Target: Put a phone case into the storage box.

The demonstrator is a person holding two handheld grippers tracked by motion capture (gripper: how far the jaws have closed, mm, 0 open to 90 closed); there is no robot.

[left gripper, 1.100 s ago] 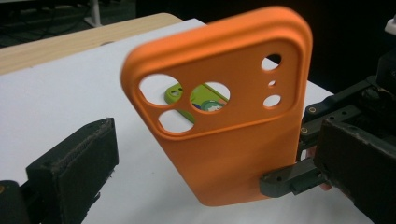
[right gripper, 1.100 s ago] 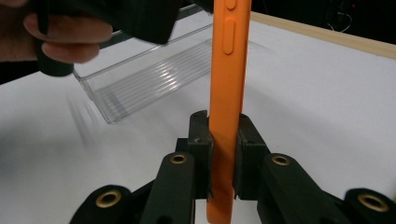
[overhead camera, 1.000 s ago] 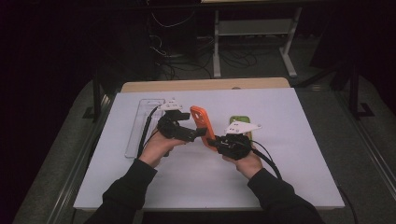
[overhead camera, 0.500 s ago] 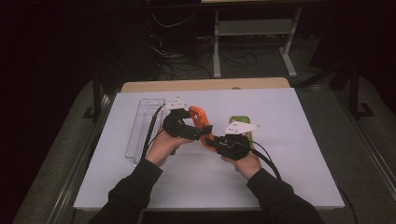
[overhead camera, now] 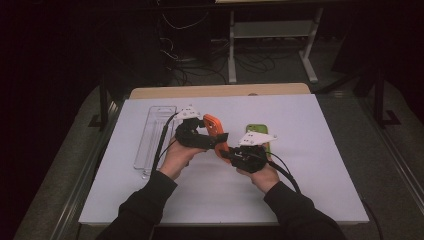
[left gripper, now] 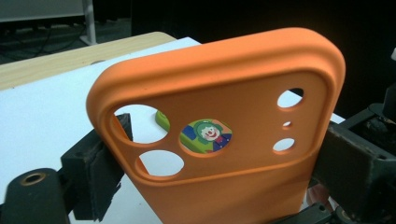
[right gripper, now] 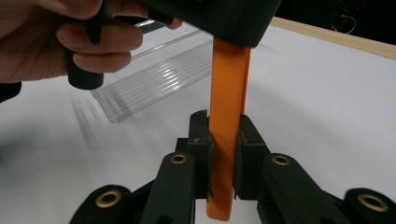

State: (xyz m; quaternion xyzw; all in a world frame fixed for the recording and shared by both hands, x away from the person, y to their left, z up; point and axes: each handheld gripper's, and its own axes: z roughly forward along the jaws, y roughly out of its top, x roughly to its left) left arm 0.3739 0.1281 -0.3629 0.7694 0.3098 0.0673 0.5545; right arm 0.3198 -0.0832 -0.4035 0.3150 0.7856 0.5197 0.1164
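Observation:
An orange phone case (overhead camera: 214, 129) is held above the white table between both grippers. My right gripper (right gripper: 223, 140) is shut on its lower edge, pads pressing both faces of the thin wall (right gripper: 229, 84). My left gripper (left gripper: 227, 156) has just been closing its jaws, and the case's camera end (left gripper: 224, 79) sits between them with the pads against its two sides. In the high view the left gripper (overhead camera: 212, 137) comes in from the left and the right gripper (overhead camera: 225, 152) from the lower right.
A green phone case (overhead camera: 257, 137) lies on the table behind the right gripper; its clown sticker (left gripper: 205, 135) shows through a camera hole. A clear plastic tray (overhead camera: 152, 135) lies at the left. The white table surface (overhead camera: 325, 165) has a wooden strip along its far edge.
The left gripper has come in around the top end of the orange case and its jaws have closed onto it. The right hand has kept still with its grip.

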